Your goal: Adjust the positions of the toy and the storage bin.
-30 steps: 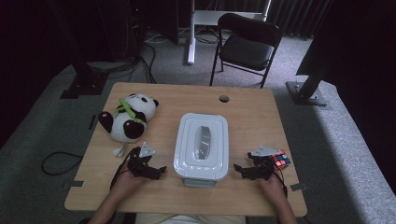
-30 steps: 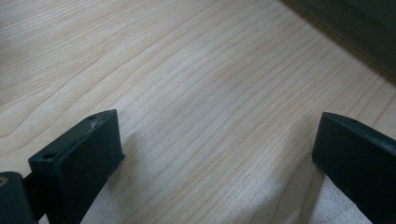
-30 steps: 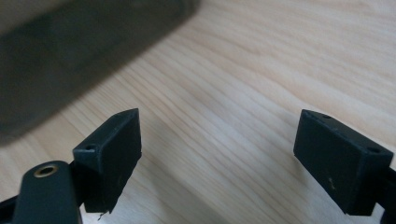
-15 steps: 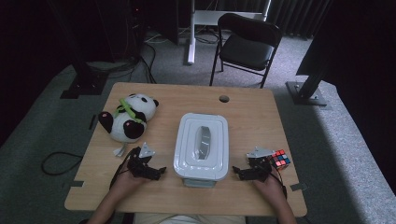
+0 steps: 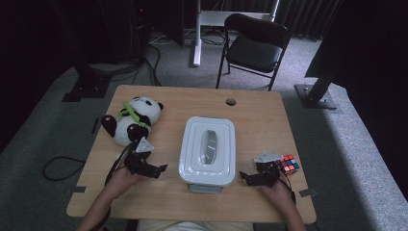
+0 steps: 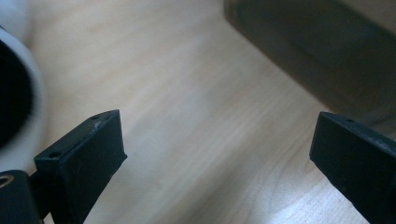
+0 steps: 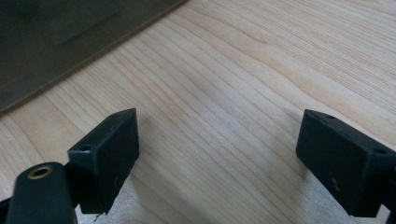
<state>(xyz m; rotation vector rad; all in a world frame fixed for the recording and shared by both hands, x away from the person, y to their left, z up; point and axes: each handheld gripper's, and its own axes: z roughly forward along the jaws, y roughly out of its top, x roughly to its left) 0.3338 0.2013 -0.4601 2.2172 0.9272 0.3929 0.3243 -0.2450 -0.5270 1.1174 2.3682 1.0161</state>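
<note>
Both tongs, left tongs (image 5: pixel 161 169) and right tongs (image 5: pixel 244 176), are wide open and empty; the white box (image 5: pixel 207 150) sits between them, so grab its sides evenly.

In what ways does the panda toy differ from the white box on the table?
The panda toy is soft, rounded, black and white with a green strap; the white box is hard, rectangular and plain, with its lid on. The panda toy lies on its side near the left edge, beyond the left gripper; the white box stands flat in the middle, between the left gripper and the right gripper. Both rest on the wooden table, and neither is gripped.
</note>
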